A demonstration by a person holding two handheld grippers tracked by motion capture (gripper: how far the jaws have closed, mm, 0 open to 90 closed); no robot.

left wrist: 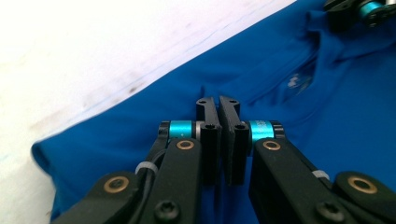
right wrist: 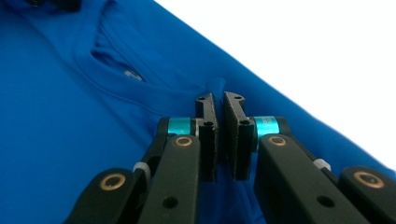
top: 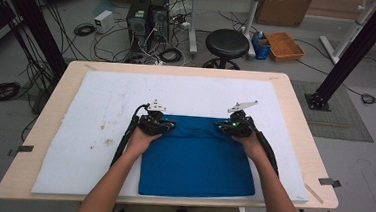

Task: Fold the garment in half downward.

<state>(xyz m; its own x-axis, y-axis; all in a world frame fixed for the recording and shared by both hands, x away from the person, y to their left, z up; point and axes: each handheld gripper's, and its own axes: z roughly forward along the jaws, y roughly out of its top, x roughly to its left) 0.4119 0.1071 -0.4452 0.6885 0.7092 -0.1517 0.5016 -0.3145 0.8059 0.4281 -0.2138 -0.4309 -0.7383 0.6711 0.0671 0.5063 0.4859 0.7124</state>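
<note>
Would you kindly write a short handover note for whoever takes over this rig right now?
Left gripper: jaws shut, pinching the blue shirt at its far edge, left of the collar.
Right gripper: jaws shut, pinching the same far edge, right of the collar.
Shirt: folded into a rough rectangle, lying flat on the white mat at the table's near side, collar end away from the person.
Done: side folds appear made; both shoulder points gripped.
Left: probably lift the far edge and fold it toward the near hem, then release.
</note>
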